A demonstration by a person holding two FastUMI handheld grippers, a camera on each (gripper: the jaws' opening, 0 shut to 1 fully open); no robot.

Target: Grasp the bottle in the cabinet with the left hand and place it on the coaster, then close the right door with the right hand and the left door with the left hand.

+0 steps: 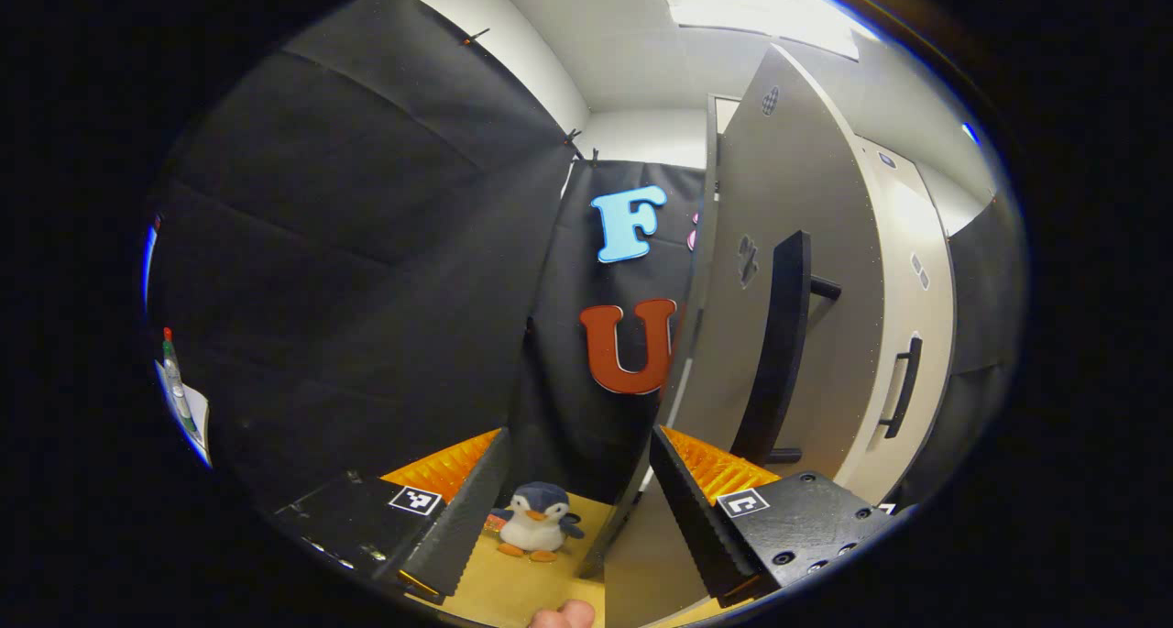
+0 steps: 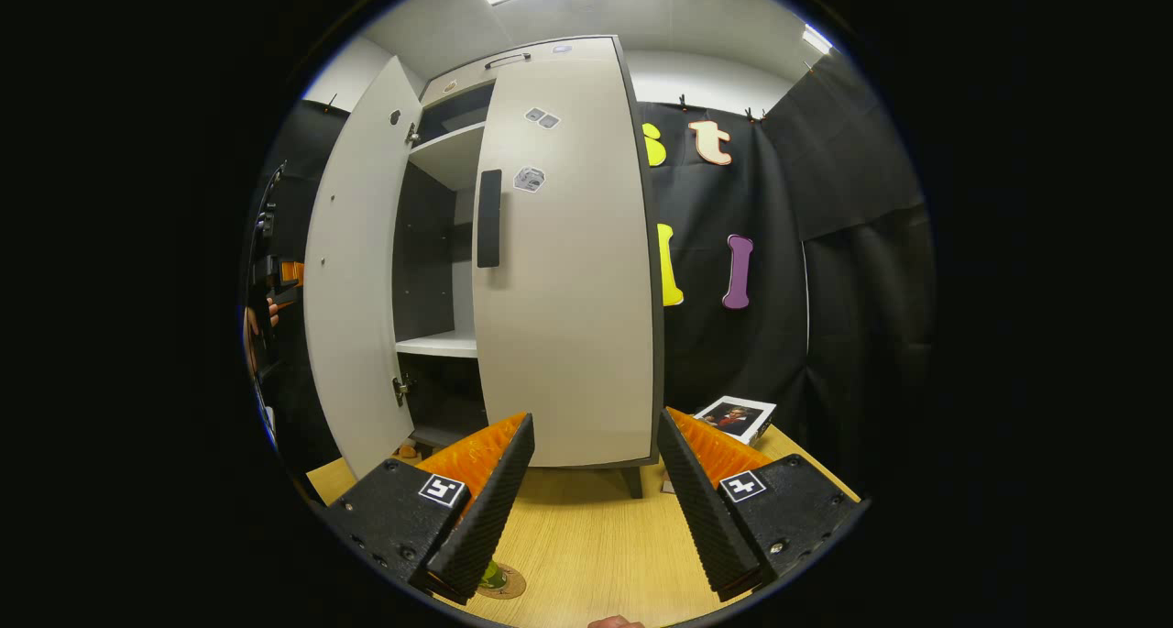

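The cabinet stands on the counter and takes up 10 to 12 o'clock in the right gripper view. Its right door looks shut or very nearly so. The left door stands wide open, with bare shelves showing between the two. So the step in hand is likely the left door.

In the left gripper view the left claw is spread and empty. That door's outer face and its handle rise at 1 to 3 o'clock, just beside the right finger. The right claw is also spread and empty, and it faces the shut door.

The bottle sits on the coaster at 7 o'clock in the right gripper view. Both are half hidden behind that claw's left finger.

Risks, as I judge them:
- A hard shove could slam the door, rock the cabinet and tip the bottle.
- A finger pushing near the door's edge could slip off, or be caught between door and frame.
- If the right claw drops or swings toward 7 o'clock, it may knock the bottle off the coaster.

The door's swing path over the counter looks open. A penguin sits at 6 o'clock in the left gripper view, by the booth wall, and a photo lies at 4 o'clock, right of the cabinet. Both are apart from that path.
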